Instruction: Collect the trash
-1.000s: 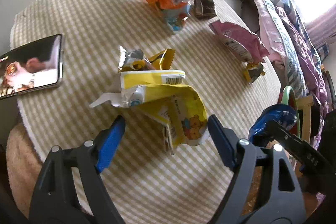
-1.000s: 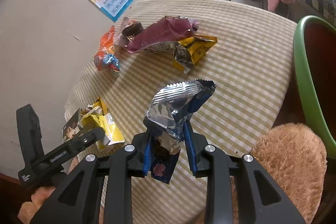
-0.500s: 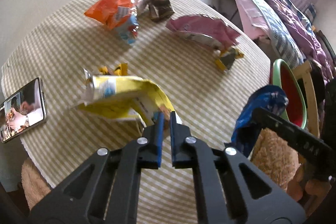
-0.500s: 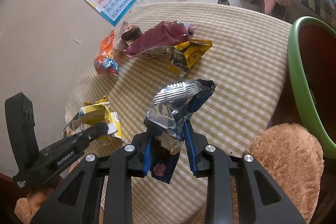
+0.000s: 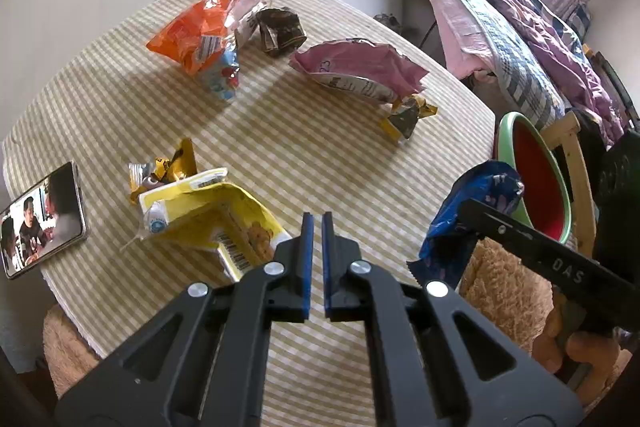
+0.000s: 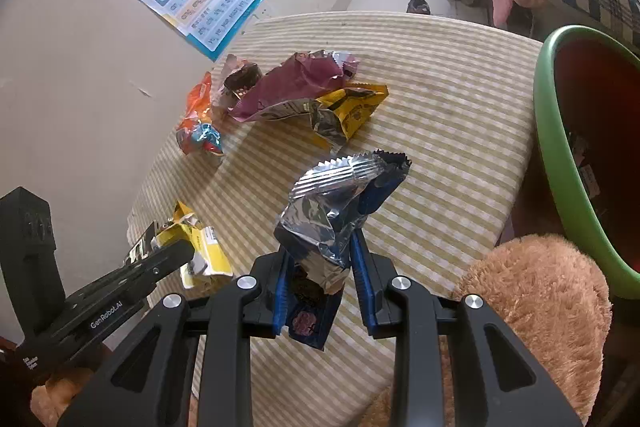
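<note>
The left gripper (image 5: 316, 227) has its 2 blue pads drawn almost together with only a thin slit between them, and nothing sits in that slit; the yellow snack bag (image 5: 208, 215) lies just to its left on the checked tablecloth (image 5: 304, 147), its corner beside the left finger, though whether that finger touches it cannot be told; a small crumpled yellow and silver wrapper (image 5: 164, 169) lies against the bag's far side; a smartphone (image 5: 40, 223) with a lit screen lies flat near the table's left edge, apart from the bag.

The right gripper (image 6: 322, 263) is clenched on a blue wrapper (image 6: 340, 203) with a silver foil inside; the wrapper stands upright between the pads, its torn mouth open at the top and its lower end hanging below the fingers, held above the near edge of the table.

Further back an orange chip bag (image 5: 196, 31) lies with a dark brown wrapper (image 5: 280, 27) just beside it; a pink bag (image 5: 356, 71) rests to their right, touching a small yellow wrapper (image 5: 406, 113) at its near end; a green bin (image 6: 560, 155) with a red interior stands off the table's right edge, with a tan fuzzy cushion (image 6: 532, 303) below it.
</note>
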A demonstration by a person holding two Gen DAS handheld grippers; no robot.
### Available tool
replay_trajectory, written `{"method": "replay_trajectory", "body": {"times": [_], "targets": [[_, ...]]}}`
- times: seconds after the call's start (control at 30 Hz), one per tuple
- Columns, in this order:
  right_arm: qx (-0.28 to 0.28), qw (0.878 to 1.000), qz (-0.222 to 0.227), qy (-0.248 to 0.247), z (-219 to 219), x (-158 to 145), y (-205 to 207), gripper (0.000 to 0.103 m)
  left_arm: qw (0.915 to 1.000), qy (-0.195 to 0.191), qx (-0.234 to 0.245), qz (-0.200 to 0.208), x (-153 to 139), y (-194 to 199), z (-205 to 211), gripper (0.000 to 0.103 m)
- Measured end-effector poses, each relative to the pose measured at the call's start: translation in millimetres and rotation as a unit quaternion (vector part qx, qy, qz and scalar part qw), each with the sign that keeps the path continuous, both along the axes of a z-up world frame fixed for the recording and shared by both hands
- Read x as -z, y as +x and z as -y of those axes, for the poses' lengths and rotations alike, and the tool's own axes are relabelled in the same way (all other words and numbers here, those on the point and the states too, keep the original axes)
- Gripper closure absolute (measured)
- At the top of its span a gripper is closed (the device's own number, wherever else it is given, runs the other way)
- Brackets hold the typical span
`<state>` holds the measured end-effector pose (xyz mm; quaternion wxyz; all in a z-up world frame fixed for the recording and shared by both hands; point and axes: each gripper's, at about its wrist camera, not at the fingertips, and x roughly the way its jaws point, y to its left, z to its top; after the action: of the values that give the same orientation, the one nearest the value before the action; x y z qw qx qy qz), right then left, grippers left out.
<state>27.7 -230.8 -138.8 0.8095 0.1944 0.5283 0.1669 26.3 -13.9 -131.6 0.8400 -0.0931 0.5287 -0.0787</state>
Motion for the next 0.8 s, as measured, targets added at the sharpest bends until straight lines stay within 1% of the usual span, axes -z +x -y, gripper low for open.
{"method": "replay_trajectory", "body": {"times": [0.07, 0.1, 0.13, 0.17, 0.23, 0.27, 0.37, 0.4, 0.47, 0.5, 0.53, 0.67, 0.73, 0.8], "targets": [[0.002, 1.0, -0.003, 0.0, 1, 2, 0, 0.074, 1.0, 0.006, -0.008, -0.002, 2, 0, -1, 0.098], [0.003, 1.0, -0.005, 0.001, 2, 3, 1, 0.074, 0.9998, 0.01, -0.016, -0.004, 3, 0, -3, 0.094], [0.004, 1.0, -0.007, 0.002, 2, 4, 1, 0.074, 0.9996, 0.012, -0.026, -0.006, 4, 0, -6, 0.08], [0.004, 1.0, -0.009, 0.003, 3, 5, 1, 0.074, 0.999, 0.011, -0.043, -0.006, 5, -1, -11, 0.063], [0.006, 1.0, -0.013, 0.005, 3, 7, 1, 0.074, 0.9977, 0.008, -0.067, -0.005, 6, -2, -21, 0.061], [0.006, 1.0, -0.014, 0.005, 3, 8, 1, 0.074, 0.9968, 0.007, -0.08, -0.009, 8, -1, -26, 0.058], [0.006, 1.0, -0.019, 0.008, 3, 11, 3, 0.074, 0.9952, 0.004, -0.095, -0.02, 14, 1, -34, 0.048], [0.005, 1.0, -0.02, 0.008, 3, 12, 3, 0.074, 0.9949, 0.005, -0.097, -0.024, 16, 1, -34, 0.046], [0.005, 1.0, -0.022, 0.007, 2, 13, 3, 0.074, 0.9947, 0.007, -0.098, -0.03, 21, 3, -34, 0.036], [0.005, 1.0, -0.022, 0.007, 2, 13, 3, 0.074, 0.9944, 0.01, -0.1, -0.034, 24, 5, -34, 0.032], [0.006, 1.0, -0.022, 0.007, 2, 13, 3, 0.074, 0.9941, 0.012, -0.101, -0.036, 26, 6, -34, 0.03], [0.008, 1.0, -0.024, 0.007, 3, 14, 4, 0.074, 0.9918, 0.019, -0.112, -0.059, 42, 14, -39, 0.029], [0.009, 1.0, -0.024, 0.008, 3, 15, 3, 0.074, 0.9909, 0.012, -0.115, -0.07, 52, 18, -42, 0.029], [0.009, 1.0, -0.024, 0.007, 4, 15, 3, 0.074, 0.9919, 0.019, -0.109, -0.063, 52, 18, -40, 0.031]]}}
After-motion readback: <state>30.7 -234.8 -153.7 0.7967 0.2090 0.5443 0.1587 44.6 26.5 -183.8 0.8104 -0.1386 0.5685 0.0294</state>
